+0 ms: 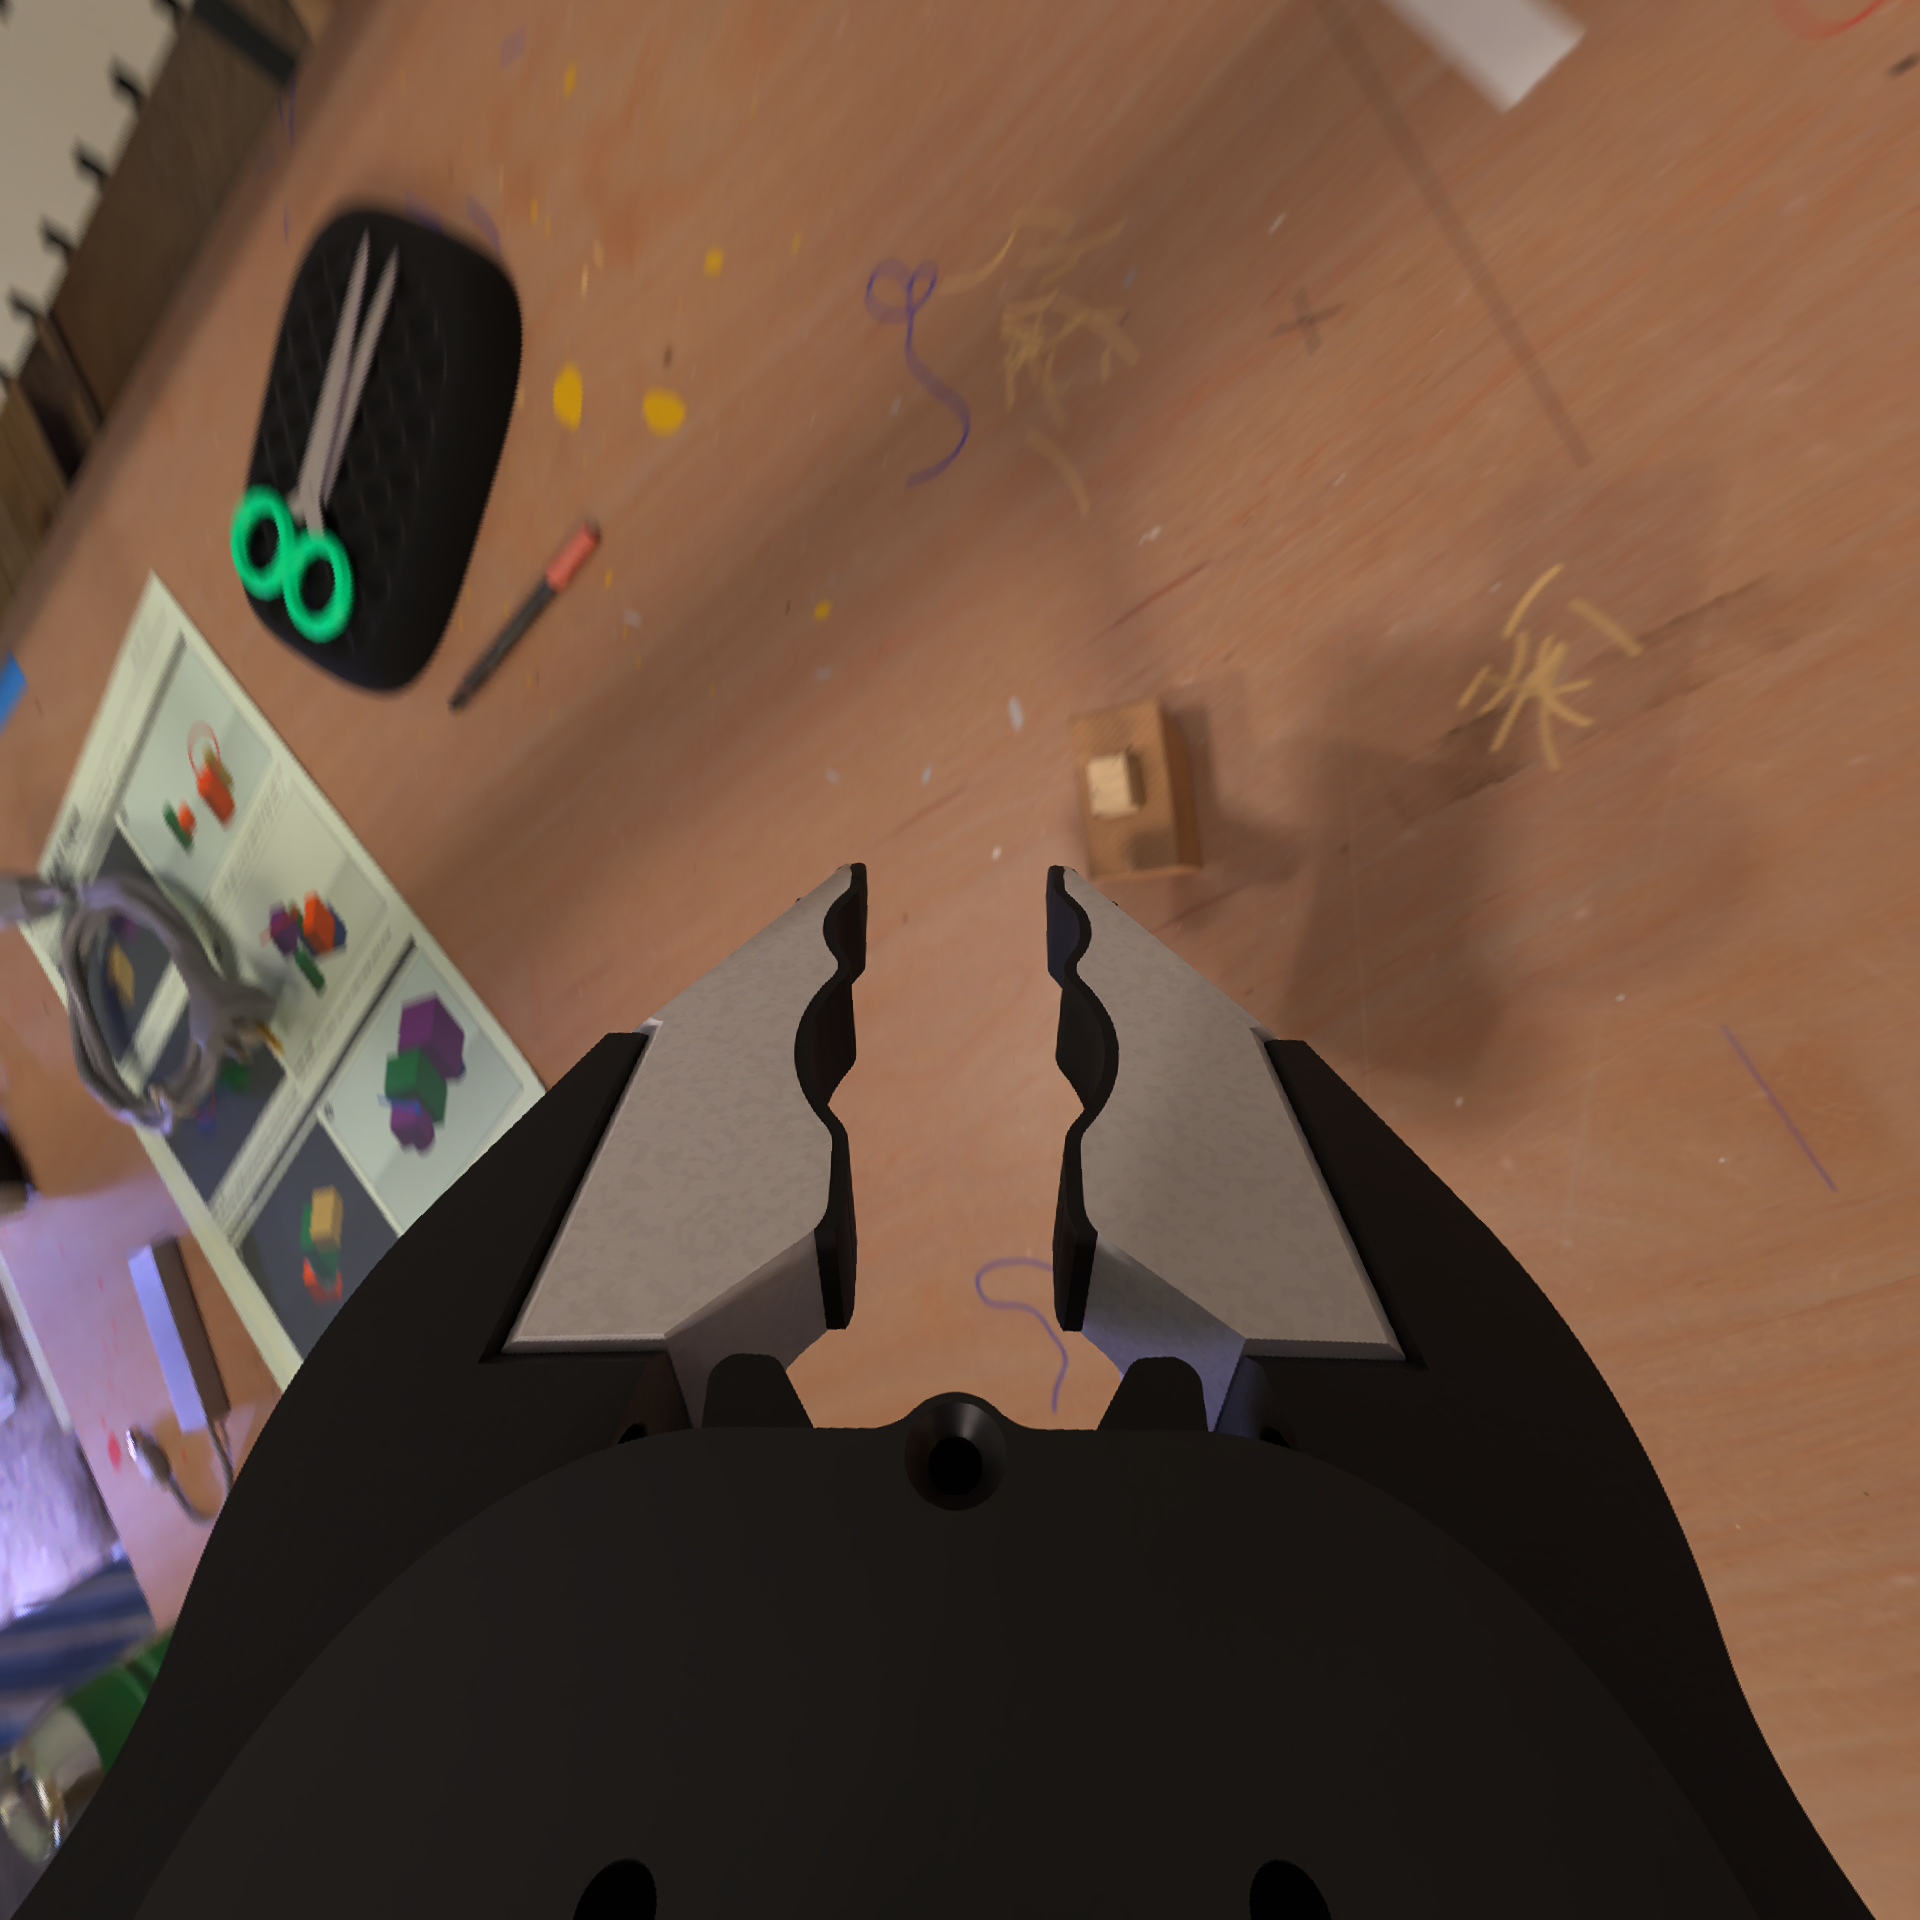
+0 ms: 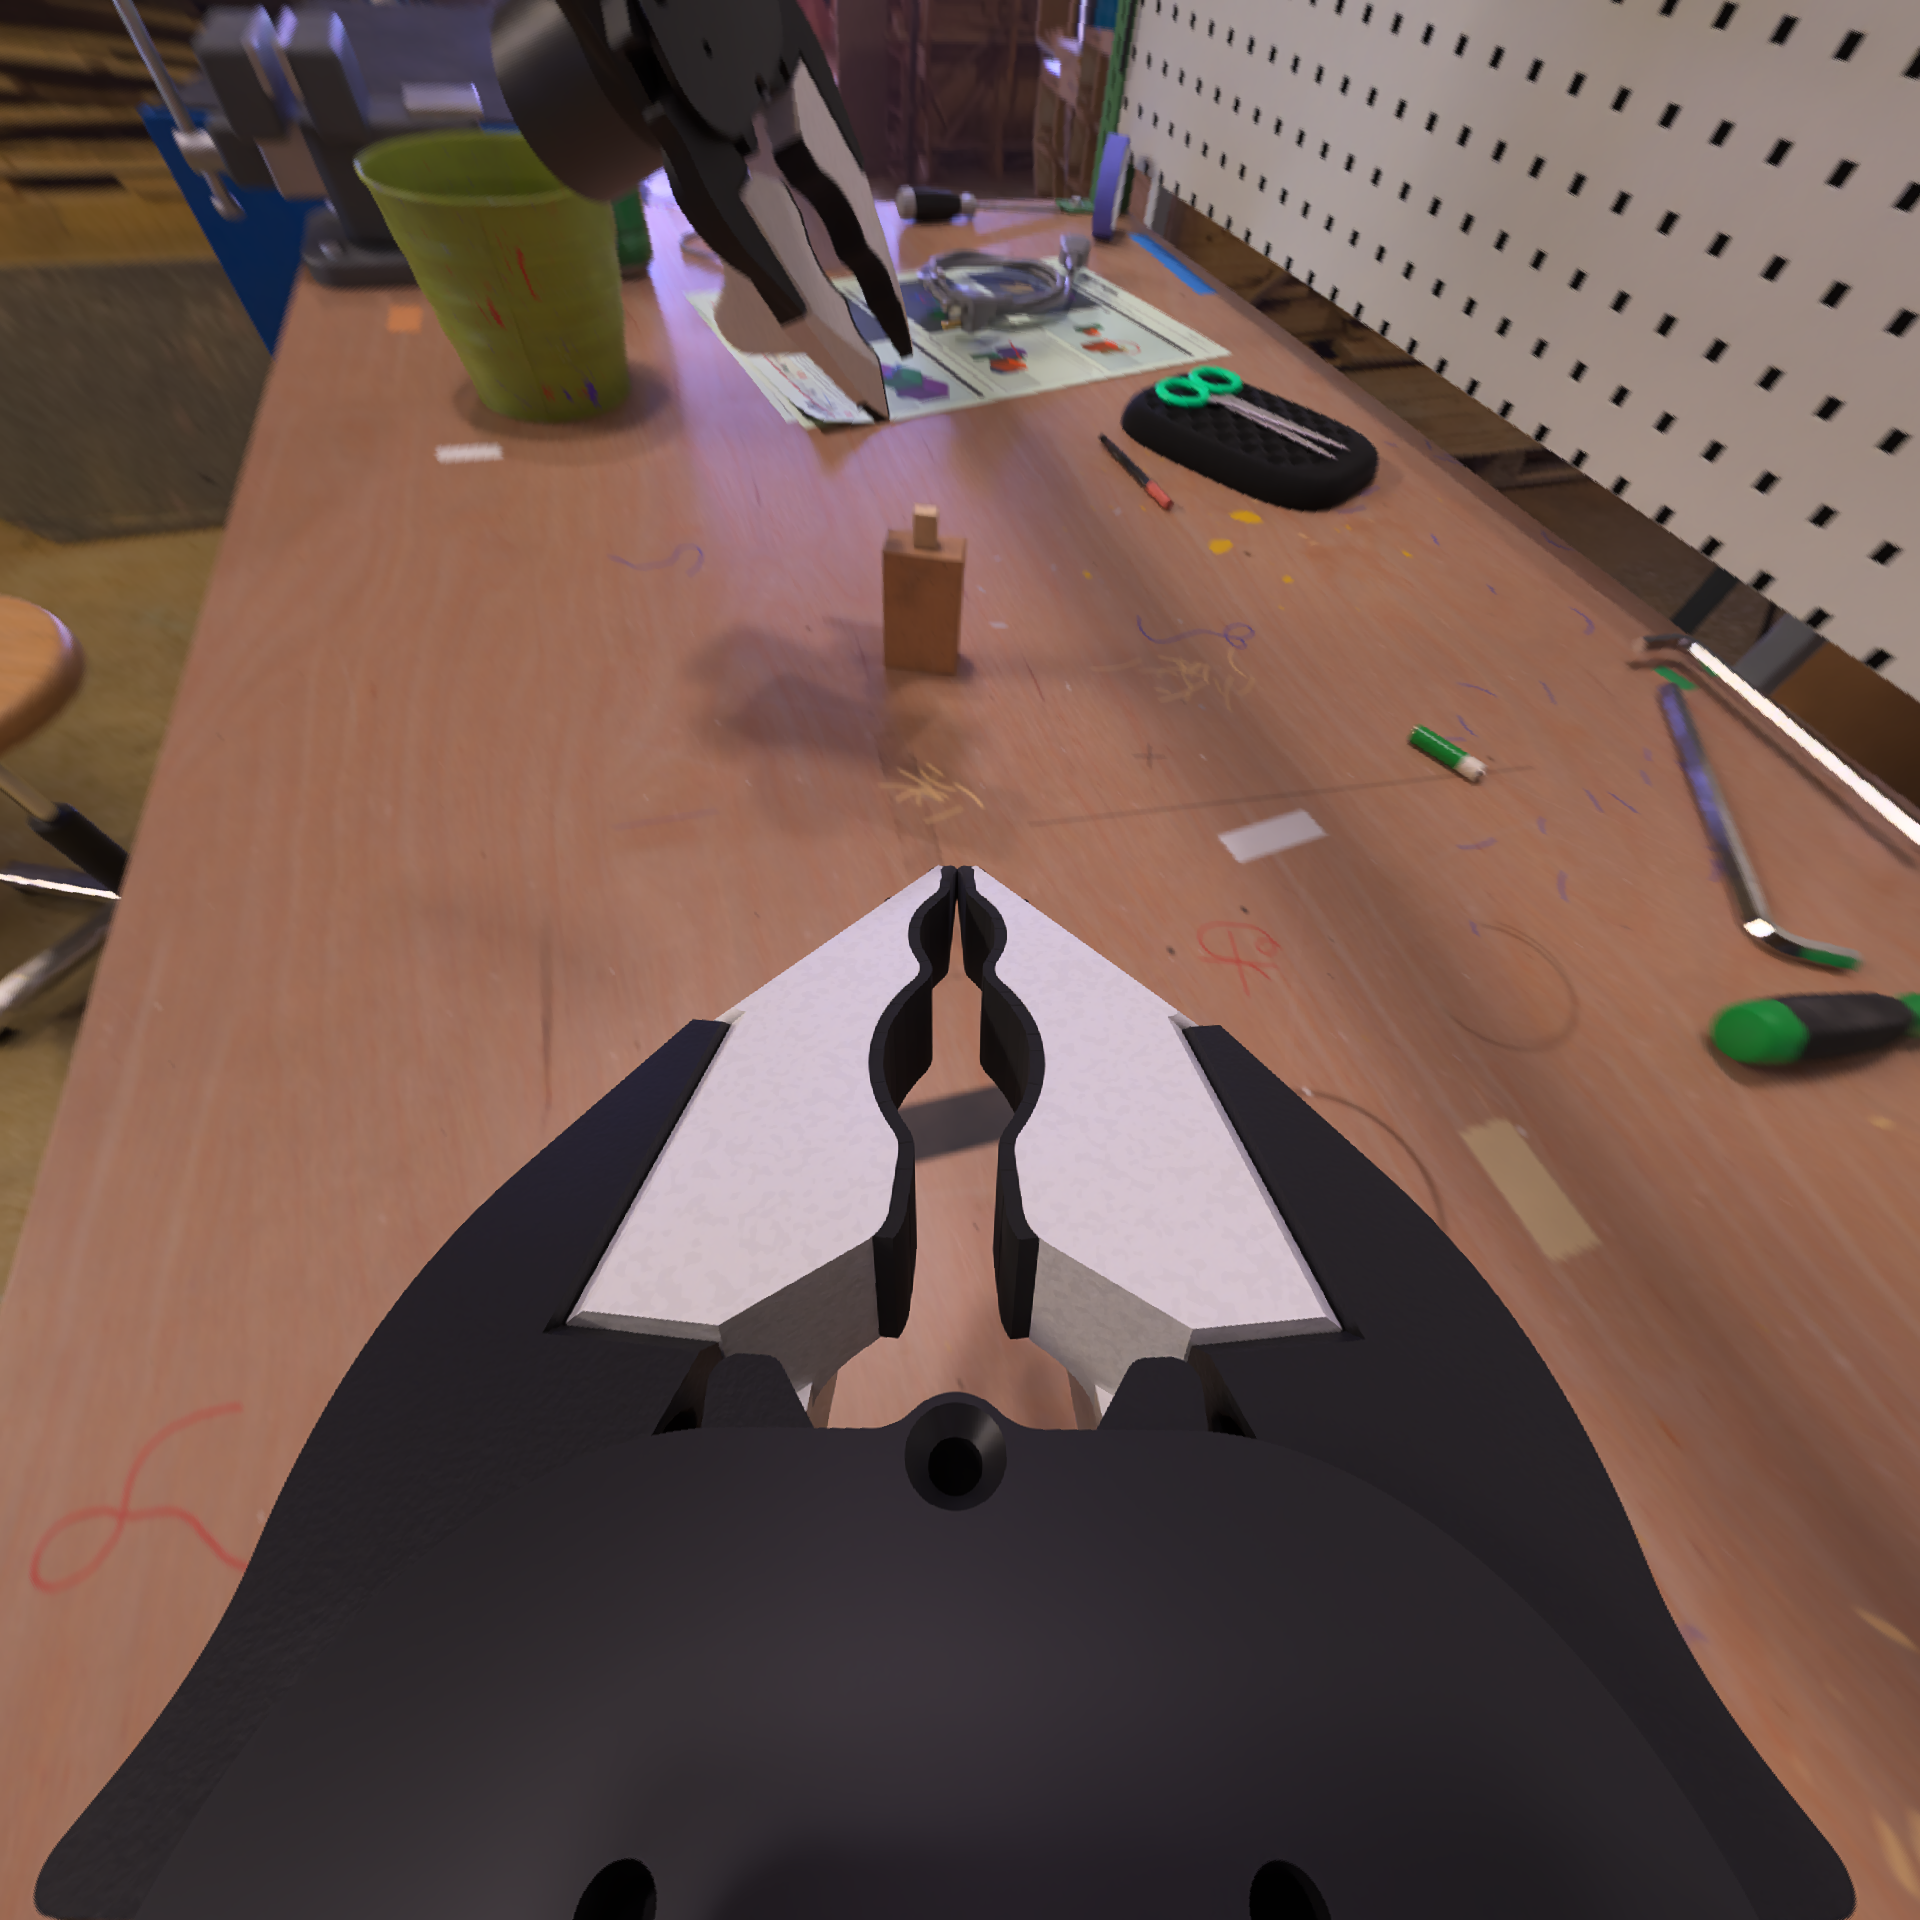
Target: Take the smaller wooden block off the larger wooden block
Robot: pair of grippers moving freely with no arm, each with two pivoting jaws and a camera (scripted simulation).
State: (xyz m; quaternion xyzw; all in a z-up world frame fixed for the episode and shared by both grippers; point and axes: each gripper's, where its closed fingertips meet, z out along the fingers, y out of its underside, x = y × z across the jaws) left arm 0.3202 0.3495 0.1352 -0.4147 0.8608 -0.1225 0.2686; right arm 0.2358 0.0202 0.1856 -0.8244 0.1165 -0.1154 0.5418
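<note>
A small pale wooden block [image 2: 925,527] sits on top of a larger upright wooden block [image 2: 923,613] in the middle of the workbench. In the left wrist view I look down on the small block [image 1: 1112,787] on the larger block [image 1: 1164,821], ahead and to the right of my fingertips. My left gripper [image 1: 956,883] is open and empty, high above the bench; it also shows in the right wrist view [image 2: 883,379], above and behind the blocks. My right gripper [image 2: 956,878] is shut and empty, low over the bench, well short of the blocks.
A green cup [image 2: 509,275] and a vise [image 2: 301,114] stand at the far left. A picture sheet [image 2: 1039,343] with a coiled cable, scissors on a black pad [image 2: 1247,442], a pencil [image 2: 1138,473], a green marker [image 2: 1446,752], a pry bar [image 2: 1725,831] and a screwdriver [image 2: 1808,1023] lie around. A pegboard wall [image 2: 1558,208] runs along the right.
</note>
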